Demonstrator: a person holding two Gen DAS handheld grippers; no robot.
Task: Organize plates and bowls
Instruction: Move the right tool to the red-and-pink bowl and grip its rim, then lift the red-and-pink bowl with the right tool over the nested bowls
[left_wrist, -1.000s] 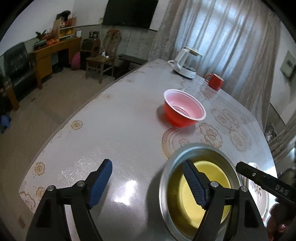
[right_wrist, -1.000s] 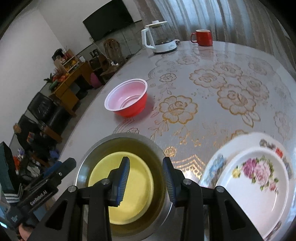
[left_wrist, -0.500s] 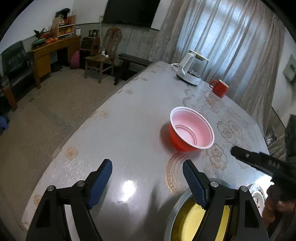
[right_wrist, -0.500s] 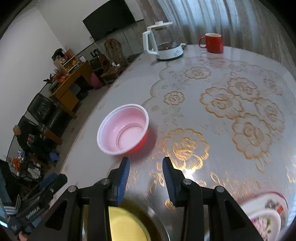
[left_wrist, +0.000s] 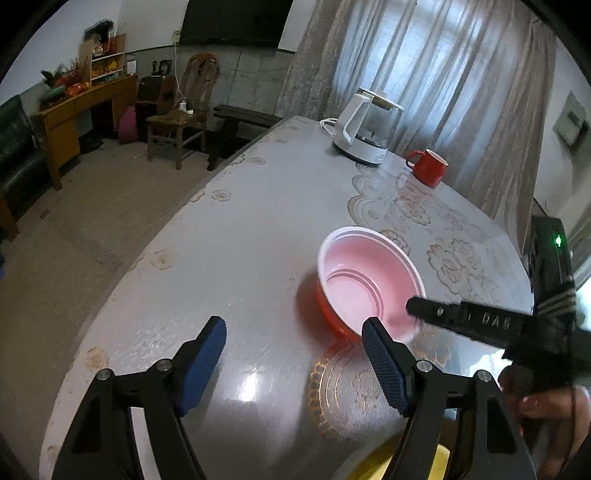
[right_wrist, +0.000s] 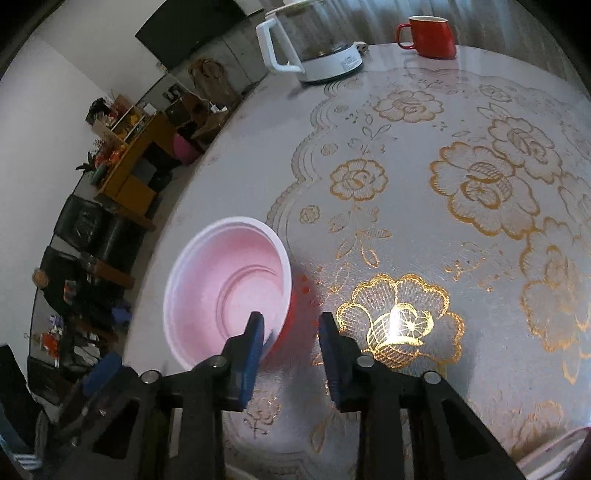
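On the right gripper (left_wrist: 476, 321), mirrored letters read roughly "DAS". Its jaws, just narrowing, straddle the red bowl (right_wrist: 225, 291) rim. Left gripper (left_wrist: 295, 363) gapes wide, empty.

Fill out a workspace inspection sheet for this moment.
Surface: table, glossy cover with gold flowers.
Job's things: red bowl, upright, empty; yellow dish at the near edge.
Clutter: kettle; red mug.
Grippers: left gripper open, empty; right gripper has been closing, fingers astride the bowl's near rim, not pressing.
Cables: kettle's white cord.
Surroundings: curtains, desk, wooden chair.
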